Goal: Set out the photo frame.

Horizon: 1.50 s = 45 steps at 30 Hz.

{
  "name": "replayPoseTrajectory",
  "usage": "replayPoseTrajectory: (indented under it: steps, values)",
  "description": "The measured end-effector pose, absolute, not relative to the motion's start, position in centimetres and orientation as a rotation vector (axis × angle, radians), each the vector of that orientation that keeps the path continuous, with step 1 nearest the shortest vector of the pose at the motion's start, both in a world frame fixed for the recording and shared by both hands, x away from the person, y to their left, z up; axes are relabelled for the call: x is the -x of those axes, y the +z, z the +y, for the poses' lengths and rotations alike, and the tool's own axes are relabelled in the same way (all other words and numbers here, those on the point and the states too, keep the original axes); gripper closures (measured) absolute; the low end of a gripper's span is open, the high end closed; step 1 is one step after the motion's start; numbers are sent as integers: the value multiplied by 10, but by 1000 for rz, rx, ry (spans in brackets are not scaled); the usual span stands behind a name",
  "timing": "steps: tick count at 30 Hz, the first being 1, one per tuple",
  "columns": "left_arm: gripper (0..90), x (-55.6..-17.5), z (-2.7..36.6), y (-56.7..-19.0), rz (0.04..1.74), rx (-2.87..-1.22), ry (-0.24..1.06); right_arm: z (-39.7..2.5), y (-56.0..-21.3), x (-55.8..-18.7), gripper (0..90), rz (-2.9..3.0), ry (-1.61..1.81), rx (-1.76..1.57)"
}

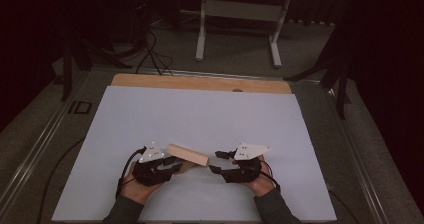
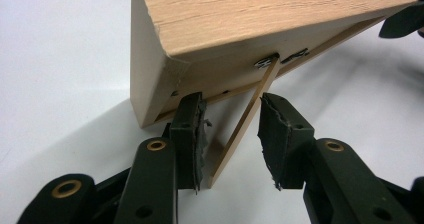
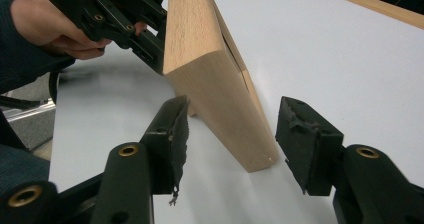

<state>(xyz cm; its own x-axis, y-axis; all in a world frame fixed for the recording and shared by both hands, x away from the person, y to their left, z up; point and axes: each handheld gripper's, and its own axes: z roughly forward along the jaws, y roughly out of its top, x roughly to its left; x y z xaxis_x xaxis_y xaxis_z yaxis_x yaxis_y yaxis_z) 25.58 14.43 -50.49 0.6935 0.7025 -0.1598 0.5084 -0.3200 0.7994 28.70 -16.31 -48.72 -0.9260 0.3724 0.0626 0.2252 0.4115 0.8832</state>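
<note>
The left gripper (image 1: 172,163) sits near the counter's (image 1: 200,114) near edge, left of centre. In the left gripper view its fingers (image 2: 187,139) are spread around a thin wooden strut (image 2: 245,124) hinged under the wooden block (image 2: 240,19); the left pad lies just beside the strut, the right pad apart from it. The block (image 1: 187,155) rests tilted on the white counter between the two grippers. To its right, the right gripper (image 1: 216,162) points at the block's end, fingers (image 3: 170,134) spread either side of it without touching.
</note>
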Motion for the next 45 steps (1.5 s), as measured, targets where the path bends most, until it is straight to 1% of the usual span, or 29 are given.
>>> replayPoseTrajectory:
  steps: [5,9,20,24,29,38,45]
  values:
    - [629,-256,143,-505,931,-1996,286,-167,-485,-288,485,2501,1553,-531]
    - [638,-257,143,-505,931,-1996,296,-170,-484,-289,527,2482,1585,-566]
    - [687,-258,141,-505,938,-2004,342,-168,-490,-299,794,2397,1466,-826]
    - [703,-258,141,-505,939,-2002,348,-163,-493,-300,862,2384,1454,-846]
    - [712,-259,141,-505,940,-2002,354,-155,-495,-302,890,2374,1488,-862]
    - [726,-260,140,-505,939,-2004,360,-139,-498,-305,894,2394,1544,-848]
    - [746,-261,140,-505,944,-2010,370,-139,-497,-303,895,2405,1535,-825]
